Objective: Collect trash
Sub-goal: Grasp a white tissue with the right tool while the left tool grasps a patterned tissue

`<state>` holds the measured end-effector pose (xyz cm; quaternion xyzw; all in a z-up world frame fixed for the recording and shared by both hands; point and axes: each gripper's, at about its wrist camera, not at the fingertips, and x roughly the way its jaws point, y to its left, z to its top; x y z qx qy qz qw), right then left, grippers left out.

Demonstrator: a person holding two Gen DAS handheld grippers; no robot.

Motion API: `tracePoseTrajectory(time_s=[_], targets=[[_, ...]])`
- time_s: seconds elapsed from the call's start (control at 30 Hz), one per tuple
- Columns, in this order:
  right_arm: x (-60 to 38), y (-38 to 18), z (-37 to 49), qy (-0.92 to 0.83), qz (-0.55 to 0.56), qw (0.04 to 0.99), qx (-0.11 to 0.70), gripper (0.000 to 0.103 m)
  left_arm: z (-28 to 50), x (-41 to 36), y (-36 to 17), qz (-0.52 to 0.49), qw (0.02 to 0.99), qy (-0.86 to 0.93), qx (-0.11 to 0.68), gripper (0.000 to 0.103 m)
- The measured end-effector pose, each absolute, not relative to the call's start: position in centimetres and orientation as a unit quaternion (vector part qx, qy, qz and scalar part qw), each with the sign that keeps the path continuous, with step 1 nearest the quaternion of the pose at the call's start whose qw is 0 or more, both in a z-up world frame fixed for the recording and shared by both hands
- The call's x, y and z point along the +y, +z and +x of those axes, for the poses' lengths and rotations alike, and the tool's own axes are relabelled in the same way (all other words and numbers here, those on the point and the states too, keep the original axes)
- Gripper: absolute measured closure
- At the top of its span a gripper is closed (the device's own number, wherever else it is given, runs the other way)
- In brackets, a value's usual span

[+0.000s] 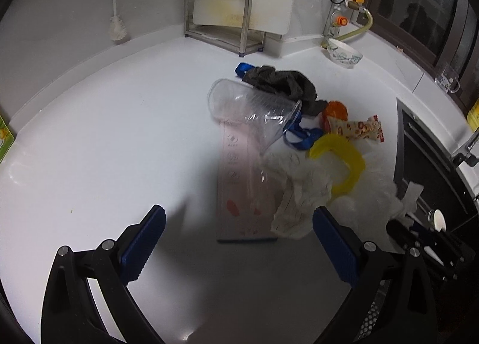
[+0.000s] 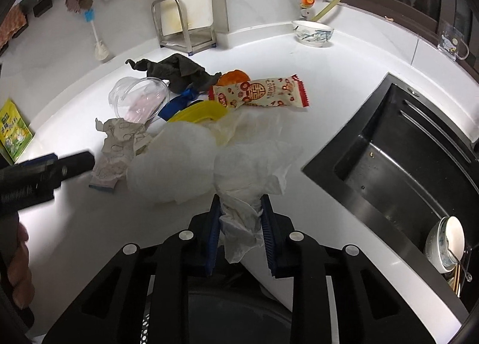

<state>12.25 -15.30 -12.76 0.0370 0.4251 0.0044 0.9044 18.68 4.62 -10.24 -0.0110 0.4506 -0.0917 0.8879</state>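
A heap of trash lies on the white counter [image 1: 119,134]. It holds a clear plastic cup [image 1: 251,110] on its side, a flat pink box [image 1: 242,194], crumpled printed paper [image 1: 299,191], a yellow plastic arc [image 1: 344,158], a red-and-cream snack wrapper [image 2: 263,92], a dark cloth [image 1: 281,83] and a blue strap [image 1: 302,135]. My right gripper [image 2: 240,203] is shut on a white tissue [image 2: 257,164] at the near edge of the heap, with the paper bunched between its blue pads. My left gripper [image 1: 239,215] stands open over the near end of the pink box and holds nothing.
A black sink [image 2: 404,164] is set into the counter to the right, with bowls and a spoon [image 2: 446,242] in its corner. At the back stand a patterned bowl [image 2: 312,34], a metal rack [image 1: 215,14] and a brush [image 1: 115,23]. A green packet [image 2: 15,131] lies far left.
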Motion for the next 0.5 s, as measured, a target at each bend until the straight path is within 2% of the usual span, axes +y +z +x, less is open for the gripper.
tracePoseTrajectory(time_s=[0.5], targets=[[-16.3,-12.9,11.1,-0.008,0.06,0.902,0.427,0.078,22.0,0.7,-12.1,0.012,0.889,-0.082,0.449,0.007]])
